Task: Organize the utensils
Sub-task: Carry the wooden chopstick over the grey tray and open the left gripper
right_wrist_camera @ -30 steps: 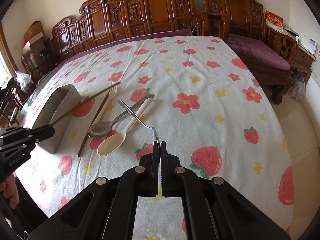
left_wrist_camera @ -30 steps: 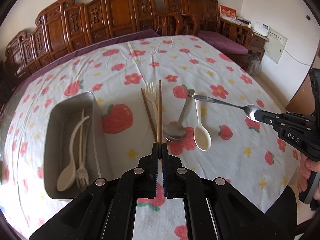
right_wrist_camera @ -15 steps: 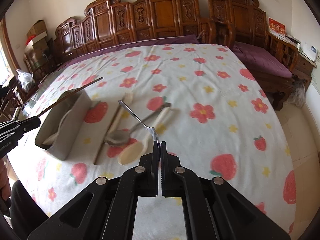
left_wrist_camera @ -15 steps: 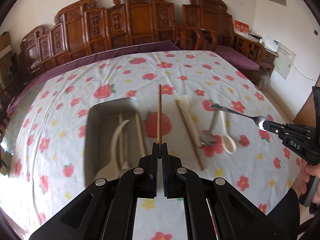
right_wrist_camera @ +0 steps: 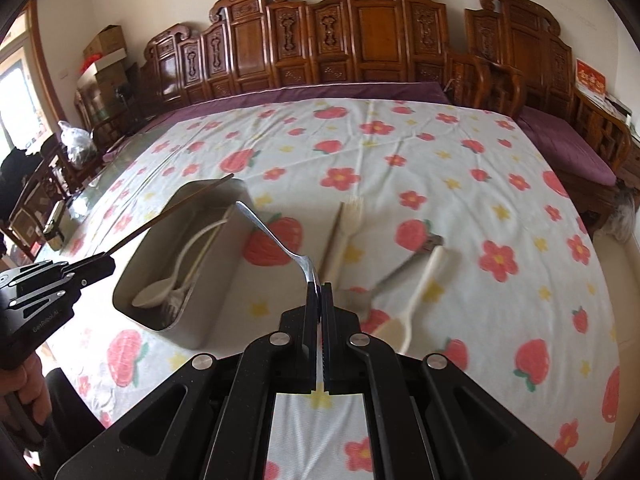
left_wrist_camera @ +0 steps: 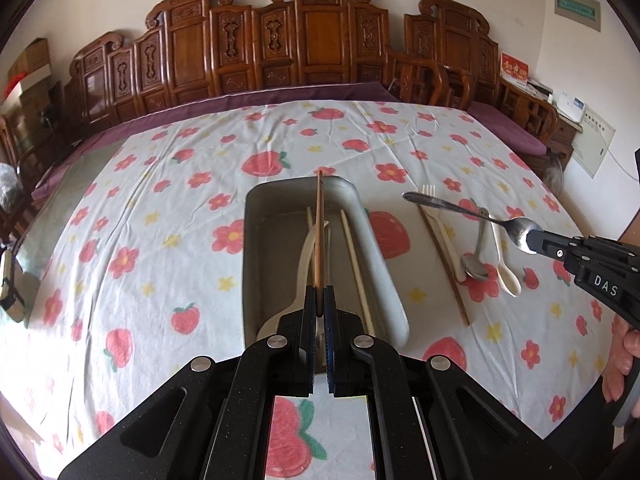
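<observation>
My left gripper (left_wrist_camera: 319, 300) is shut on a brown chopstick (left_wrist_camera: 319, 236) and holds it lengthwise above the grey tray (left_wrist_camera: 256, 240). The tray holds a cream spoon (right_wrist_camera: 154, 295), a cream fork and a pale chopstick (left_wrist_camera: 356, 268). My right gripper (right_wrist_camera: 321, 296) is shut on a metal spoon (right_wrist_camera: 276, 240), held by its bowl in the air, handle pointing toward the tray. On the cloth to the tray's right lie a second brown chopstick (left_wrist_camera: 442, 264), a cream fork (left_wrist_camera: 440, 232), a metal spoon (left_wrist_camera: 476, 264) and a cream spoon (left_wrist_camera: 506, 276).
The table carries a white cloth (left_wrist_camera: 160, 200) with strawberries and flowers. Carved wooden chairs (left_wrist_camera: 304, 40) line its far side. A small object (left_wrist_camera: 10, 300) sits at the table's left edge.
My left gripper has carried the brown chopstick leftward from the cloth to above the tray. My right gripper has moved left with the metal spoon, closer to the tray.
</observation>
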